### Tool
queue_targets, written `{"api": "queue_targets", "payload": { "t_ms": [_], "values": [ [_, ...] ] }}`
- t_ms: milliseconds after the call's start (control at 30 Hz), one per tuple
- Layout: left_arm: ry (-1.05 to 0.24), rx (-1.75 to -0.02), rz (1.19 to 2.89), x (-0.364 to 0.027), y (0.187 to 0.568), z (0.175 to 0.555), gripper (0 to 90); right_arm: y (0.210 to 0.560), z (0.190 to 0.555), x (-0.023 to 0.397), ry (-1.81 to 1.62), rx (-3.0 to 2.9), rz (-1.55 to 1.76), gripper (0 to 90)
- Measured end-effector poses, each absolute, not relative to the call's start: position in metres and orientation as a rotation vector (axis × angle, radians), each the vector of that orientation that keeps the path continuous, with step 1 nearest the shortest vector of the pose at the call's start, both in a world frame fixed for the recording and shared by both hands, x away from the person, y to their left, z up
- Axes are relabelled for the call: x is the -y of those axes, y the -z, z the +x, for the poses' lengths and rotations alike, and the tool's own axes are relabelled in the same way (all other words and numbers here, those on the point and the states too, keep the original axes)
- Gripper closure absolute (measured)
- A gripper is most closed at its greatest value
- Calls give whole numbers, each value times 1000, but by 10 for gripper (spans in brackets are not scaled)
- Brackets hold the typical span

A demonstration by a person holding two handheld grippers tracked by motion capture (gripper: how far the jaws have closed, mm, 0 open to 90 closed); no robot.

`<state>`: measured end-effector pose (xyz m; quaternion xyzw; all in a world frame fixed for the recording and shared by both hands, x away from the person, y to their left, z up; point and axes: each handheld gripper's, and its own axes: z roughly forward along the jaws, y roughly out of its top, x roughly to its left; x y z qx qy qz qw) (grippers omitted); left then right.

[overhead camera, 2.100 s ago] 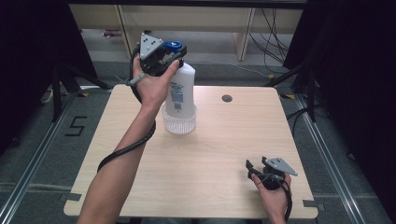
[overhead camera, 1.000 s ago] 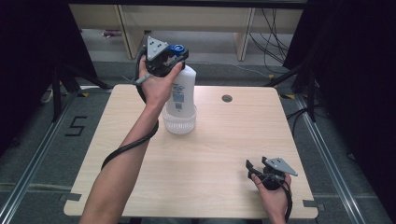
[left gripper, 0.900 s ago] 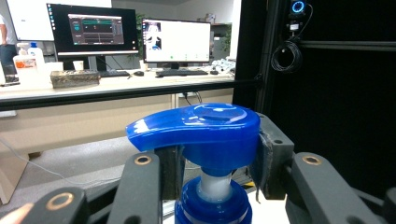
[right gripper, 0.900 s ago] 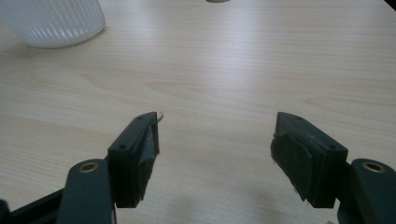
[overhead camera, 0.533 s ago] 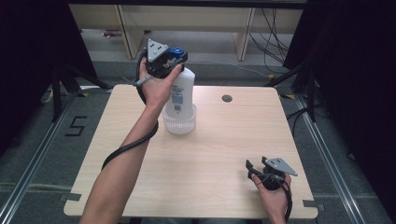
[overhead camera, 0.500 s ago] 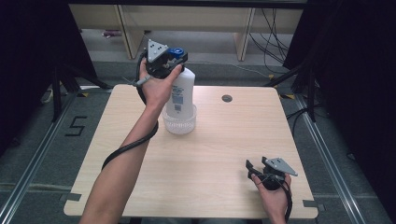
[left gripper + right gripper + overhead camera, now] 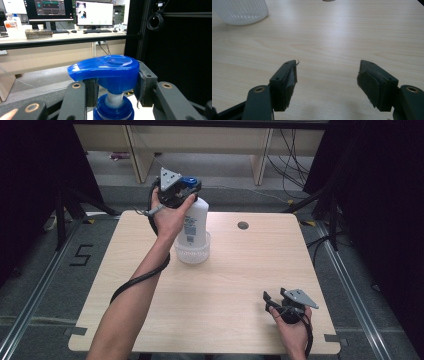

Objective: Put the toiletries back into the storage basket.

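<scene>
Bottle [image 7: 196,222] is held upright in a ribbed clear cup [image 7: 192,251], its blue pump head [image 7: 106,70] pinched by the left gripper [image 7: 179,191] jaws. Right gripper [image 7: 327,82] is rested near the surface [image 7: 235,270] corner, jaws spread, nothing between.

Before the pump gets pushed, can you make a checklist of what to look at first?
1. Left hand-held gripper closed on the blue plastic pump head of the white bottle: ok.
2. Bottle's bottom sitting inside the clear ribbed plastic cup: ok.
3. Bottle upright: not ok, it leans a bit.
4. Right hand-held gripper open and holding nothing: ok.
5. Right hand-held gripper away from the cup, resting near the edge of the light wooden table: ok.
6. Anything in the cup already: cannot tell.
</scene>
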<state>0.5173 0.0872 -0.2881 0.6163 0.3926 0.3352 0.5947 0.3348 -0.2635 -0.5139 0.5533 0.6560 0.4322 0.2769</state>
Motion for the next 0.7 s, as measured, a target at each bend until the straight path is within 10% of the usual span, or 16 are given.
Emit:
{"api": "queue_targets", "payload": {
  "t_ms": [700],
  "values": [
    [-775, -938, 1462, -86, 315, 520, 595, 513, 335, 266, -1130, -1787, 1451, 322]
  ]
}}
